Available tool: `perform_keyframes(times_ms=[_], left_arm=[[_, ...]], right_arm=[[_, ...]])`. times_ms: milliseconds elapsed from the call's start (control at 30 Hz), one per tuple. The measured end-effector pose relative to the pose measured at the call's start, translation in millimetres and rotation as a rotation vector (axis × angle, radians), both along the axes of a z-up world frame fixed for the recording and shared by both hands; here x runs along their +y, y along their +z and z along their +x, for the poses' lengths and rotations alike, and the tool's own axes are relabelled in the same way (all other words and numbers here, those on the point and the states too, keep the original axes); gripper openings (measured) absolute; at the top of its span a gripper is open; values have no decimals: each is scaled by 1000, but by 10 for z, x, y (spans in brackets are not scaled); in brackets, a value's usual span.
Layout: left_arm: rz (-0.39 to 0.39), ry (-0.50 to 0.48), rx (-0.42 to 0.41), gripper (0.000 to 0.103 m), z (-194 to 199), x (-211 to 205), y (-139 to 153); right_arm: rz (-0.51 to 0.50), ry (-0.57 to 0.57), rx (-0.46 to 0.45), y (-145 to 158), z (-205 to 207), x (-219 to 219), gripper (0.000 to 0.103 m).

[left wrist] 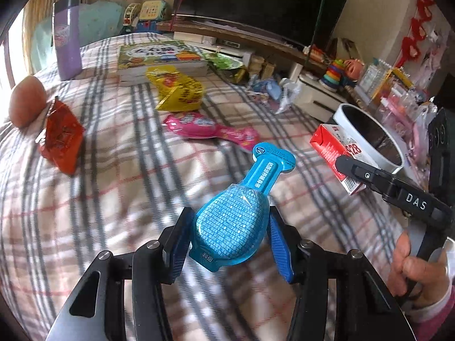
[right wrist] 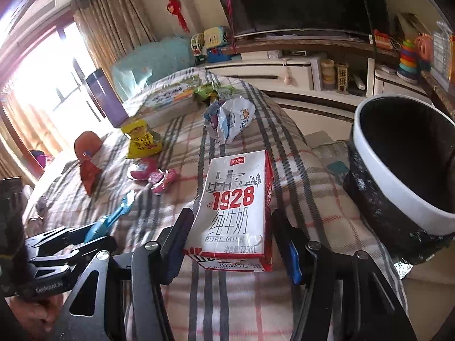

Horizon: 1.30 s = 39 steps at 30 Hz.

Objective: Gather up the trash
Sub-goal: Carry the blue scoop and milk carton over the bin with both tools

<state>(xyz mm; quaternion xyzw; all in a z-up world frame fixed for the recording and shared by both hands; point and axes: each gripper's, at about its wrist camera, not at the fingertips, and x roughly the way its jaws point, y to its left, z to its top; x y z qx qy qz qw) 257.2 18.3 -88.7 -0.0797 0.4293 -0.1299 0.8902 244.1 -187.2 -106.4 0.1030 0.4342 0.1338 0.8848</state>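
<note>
My left gripper point(left wrist: 230, 213) is shut on a blue spoon-shaped plastic pack point(left wrist: 236, 221), whose narrow neck points away over the checked bed cover point(left wrist: 113, 199). My right gripper point(right wrist: 233, 213) is shut on a small white and red milk carton point(right wrist: 239, 207) marked 1928; the carton's left side is dented by the pad. The left wrist view has this carton point(left wrist: 332, 145) tilted beside the bin, under a black finger point(left wrist: 349, 167). A round white-rimmed bin point(right wrist: 398, 199) lined with a black bag stands just right of the carton.
Loose on the bed lie a red wrapper point(left wrist: 61, 139), a yellow bag point(left wrist: 179, 91), a pink wrapper point(left wrist: 210, 130) and a crumpled white wrapper point(right wrist: 230, 119). Farther back are a picture book point(left wrist: 159, 56) and a purple box point(left wrist: 66, 37). A hand point(left wrist: 412, 267) grips the right handle.
</note>
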Motion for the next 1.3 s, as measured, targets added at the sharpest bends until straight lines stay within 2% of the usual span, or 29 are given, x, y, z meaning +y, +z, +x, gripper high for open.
perform_keyframes(times_ms=[167, 600, 1300], left_arm=[[-20, -29, 0, 50, 0, -154, 54], [-6, -98, -31, 50, 38, -632, 244], [30, -221, -76, 50, 296, -1455, 458]], right_arm=[[55, -22, -18, 118, -122, -198, 58], [125, -89, -62, 324, -313, -642, 57], [126, -218, -120, 486, -475, -1495, 57]])
